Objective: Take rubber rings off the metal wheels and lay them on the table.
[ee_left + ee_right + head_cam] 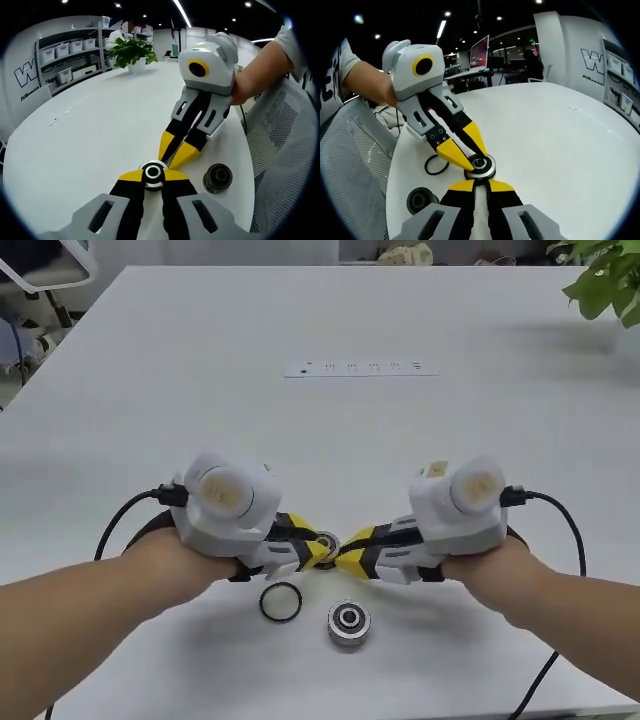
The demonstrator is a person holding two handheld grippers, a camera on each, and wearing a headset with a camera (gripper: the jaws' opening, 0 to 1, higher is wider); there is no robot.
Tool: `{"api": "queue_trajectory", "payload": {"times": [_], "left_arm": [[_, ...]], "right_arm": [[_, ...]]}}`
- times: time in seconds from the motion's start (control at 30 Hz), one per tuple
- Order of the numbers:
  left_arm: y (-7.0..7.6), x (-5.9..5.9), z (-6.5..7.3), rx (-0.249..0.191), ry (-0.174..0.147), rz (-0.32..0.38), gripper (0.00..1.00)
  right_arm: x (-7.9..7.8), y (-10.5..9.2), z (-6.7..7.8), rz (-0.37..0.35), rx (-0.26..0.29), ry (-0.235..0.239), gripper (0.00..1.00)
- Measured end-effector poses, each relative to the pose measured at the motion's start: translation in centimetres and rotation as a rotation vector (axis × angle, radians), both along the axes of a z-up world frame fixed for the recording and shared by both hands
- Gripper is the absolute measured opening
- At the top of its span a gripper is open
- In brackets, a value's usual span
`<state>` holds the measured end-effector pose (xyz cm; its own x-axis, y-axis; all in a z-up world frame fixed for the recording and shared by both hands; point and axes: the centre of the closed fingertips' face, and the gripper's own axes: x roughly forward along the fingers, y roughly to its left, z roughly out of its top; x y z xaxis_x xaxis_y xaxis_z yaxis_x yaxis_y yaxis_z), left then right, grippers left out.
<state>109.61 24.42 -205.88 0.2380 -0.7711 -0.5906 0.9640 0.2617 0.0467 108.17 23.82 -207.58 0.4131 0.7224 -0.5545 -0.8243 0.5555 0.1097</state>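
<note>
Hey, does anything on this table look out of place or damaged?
Nothing stands out. One rubber ring lies flat on the table beside a loose wheel; the left tool and right tool pinch the other wheel between them.

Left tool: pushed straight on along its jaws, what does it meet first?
The right tool: its yellow tips sit just beyond the metal wheel that the left tool grips.

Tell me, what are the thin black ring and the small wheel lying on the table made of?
The thin black ring looks like rubber: matte, dark and slender. The small wheel looks like metal, probably steel: a shiny grey rim around a darker centre.
</note>
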Motion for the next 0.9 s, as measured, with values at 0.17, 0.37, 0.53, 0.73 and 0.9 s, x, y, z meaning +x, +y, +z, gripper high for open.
{"api": "queue_trajectory", "payload": {"times": [0.17,0.37,0.53,0.73,0.9], "left_arm": [[-0.02,0.04,-0.03,0.002,0.000,-0.002,0.07],[-0.01,-0.04,-0.06,0.008,-0.003,0.003,0.07],[-0.01,-0.03,-0.09,0.014,-0.006,-0.001,0.07],[0.03,-0.03,-0.13,0.016,-0.004,0.000,0.07],[0.05,-0.09,-0.11,0.015,-0.003,0.005,0.07]], "right_arm": [[-0.03,-0.11,-0.04,-0.011,0.008,0.018,0.02],[0.12,-0.41,-0.01,-0.061,0.046,0.074,0.00],[0.12,-0.56,0.25,-0.099,0.093,0.124,0.00],[0.27,-0.76,0.34,-0.154,0.151,0.166,0.00],[0.91,-0.79,0.87,-0.204,0.220,0.190,0.00]]}}
